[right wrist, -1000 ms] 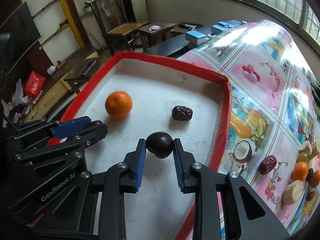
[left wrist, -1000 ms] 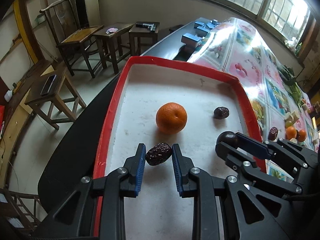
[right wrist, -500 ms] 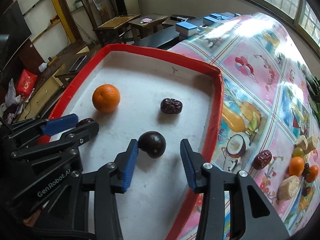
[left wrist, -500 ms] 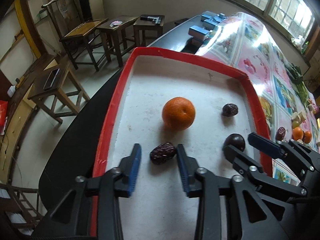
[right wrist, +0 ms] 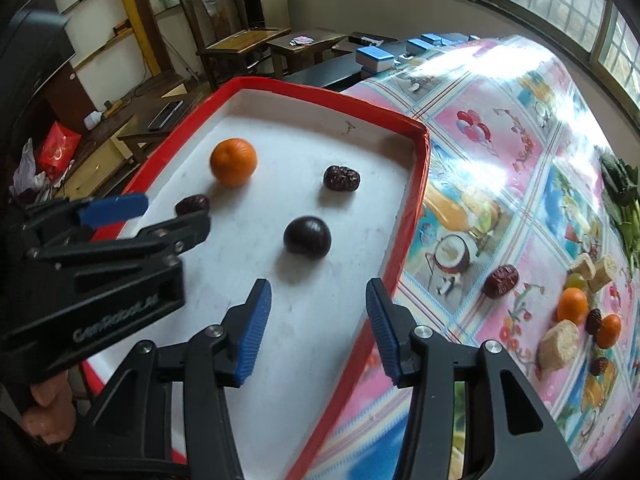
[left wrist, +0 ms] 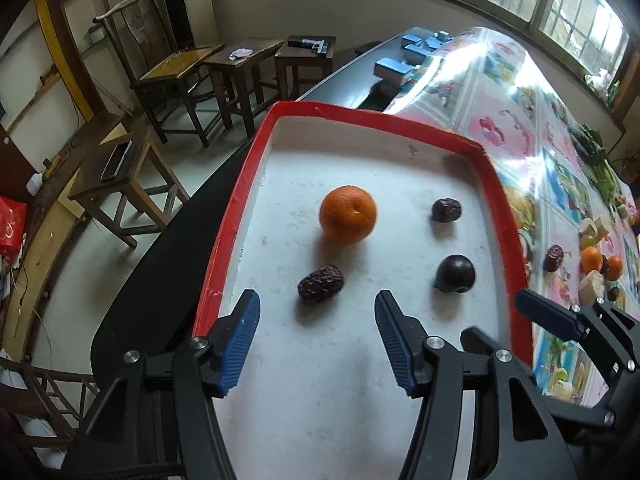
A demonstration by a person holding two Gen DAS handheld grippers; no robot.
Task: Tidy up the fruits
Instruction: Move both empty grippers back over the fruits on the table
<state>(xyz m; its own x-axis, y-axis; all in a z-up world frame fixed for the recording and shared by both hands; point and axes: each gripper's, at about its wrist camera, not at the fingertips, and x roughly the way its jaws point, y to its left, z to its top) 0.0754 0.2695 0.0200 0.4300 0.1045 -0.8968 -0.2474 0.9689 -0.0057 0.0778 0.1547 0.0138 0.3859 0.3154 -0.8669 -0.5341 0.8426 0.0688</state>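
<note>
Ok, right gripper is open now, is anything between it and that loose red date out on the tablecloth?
Only the tray's red wall. The right gripper hangs open over the tray's right edge, and the loose red date lies on the tablecloth just outside that wall. No fruit sits between them; the dark round fruit lies inside the tray.

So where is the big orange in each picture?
Left wrist view: the orange sits mid-tray, above centre, beyond the open left hand-held gripper.
Right wrist view: the orange is upper left, in the tray's far-left part.
Shared landmark: the round dark fruit, nearer the camera and right of the orange, inside the red-rimmed tray.
</note>
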